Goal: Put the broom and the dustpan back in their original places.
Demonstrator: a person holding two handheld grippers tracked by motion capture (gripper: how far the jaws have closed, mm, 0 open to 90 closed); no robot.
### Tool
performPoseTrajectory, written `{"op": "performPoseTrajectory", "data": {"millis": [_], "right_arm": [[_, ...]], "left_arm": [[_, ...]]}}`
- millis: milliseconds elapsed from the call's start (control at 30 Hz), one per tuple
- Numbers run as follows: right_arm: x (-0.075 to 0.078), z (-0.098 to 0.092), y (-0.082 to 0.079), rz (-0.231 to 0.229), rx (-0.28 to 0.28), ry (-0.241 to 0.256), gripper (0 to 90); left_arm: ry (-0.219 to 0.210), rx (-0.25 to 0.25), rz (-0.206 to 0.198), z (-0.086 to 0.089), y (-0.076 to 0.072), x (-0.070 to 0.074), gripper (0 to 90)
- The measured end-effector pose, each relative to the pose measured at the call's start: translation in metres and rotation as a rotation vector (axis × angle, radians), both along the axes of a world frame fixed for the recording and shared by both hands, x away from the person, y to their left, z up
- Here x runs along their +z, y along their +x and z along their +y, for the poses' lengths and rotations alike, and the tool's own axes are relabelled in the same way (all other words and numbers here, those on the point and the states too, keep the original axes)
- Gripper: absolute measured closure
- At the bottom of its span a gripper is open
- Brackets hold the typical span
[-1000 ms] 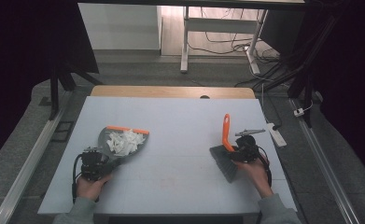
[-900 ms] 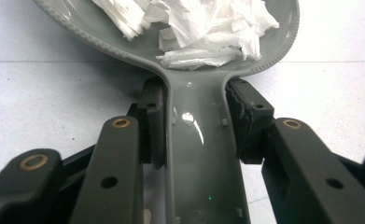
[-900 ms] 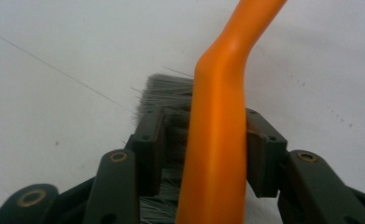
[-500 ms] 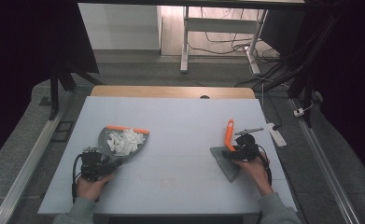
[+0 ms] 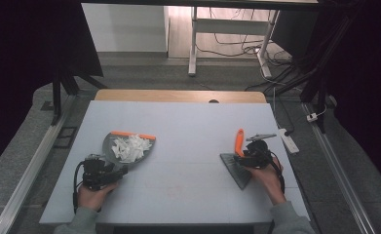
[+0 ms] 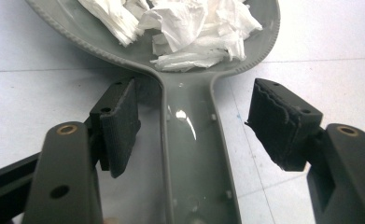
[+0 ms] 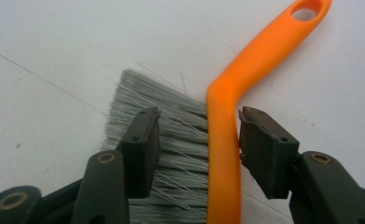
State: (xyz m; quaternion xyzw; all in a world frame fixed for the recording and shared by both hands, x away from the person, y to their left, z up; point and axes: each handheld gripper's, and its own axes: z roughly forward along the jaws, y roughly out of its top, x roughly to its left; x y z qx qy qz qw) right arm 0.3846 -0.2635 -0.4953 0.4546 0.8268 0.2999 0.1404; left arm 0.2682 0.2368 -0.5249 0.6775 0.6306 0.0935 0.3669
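High view: grey dustpan [image 5: 127, 148] w/ white paper scraps [image 5: 129, 147] sits near the table [image 5: 188, 122]'s left edge; brush [image 5: 238, 157] w/ orange handle lies near the right edge. Left gripper [image 6: 194, 123] jaws spread wide either side of the pan's handle, not touching it. Right gripper [image 7: 196, 149] jaws apart, straddling the brush's orange spine & bristles; right pad just touching the spine.
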Motion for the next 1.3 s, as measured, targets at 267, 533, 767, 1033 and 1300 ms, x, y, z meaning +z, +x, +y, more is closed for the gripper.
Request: {"op": "performPoseTrajectory", "data": {"millis": [267,533,767,1033,1300], "right_arm": [[0.010,-0.002,-0.012,-0.064,0.053,0.014,50.1],[0.014,0.005,-0.026,-0.056,0.171,0.029,51.2],[0.013,0.010,-0.039,-0.064,0.246,0.044,51.2],[0.007,0.005,-0.061,-0.103,0.288,0.051,51.0],[0.000,-0.008,-0.079,-0.157,0.285,0.065,51.0]], "left_arm": [[0.062,-0.053,-0.064,0.003,-0.011,0.013,34.9],[0.099,-0.230,-0.100,-0.002,-0.016,0.024,40.0],[0.084,-0.339,-0.131,-0.008,-0.015,0.024,39.2],[0.090,-0.426,-0.146,-0.014,-0.018,0.022,36.1],[0.081,-0.434,-0.147,-0.013,-0.020,0.020,33.0]]}}
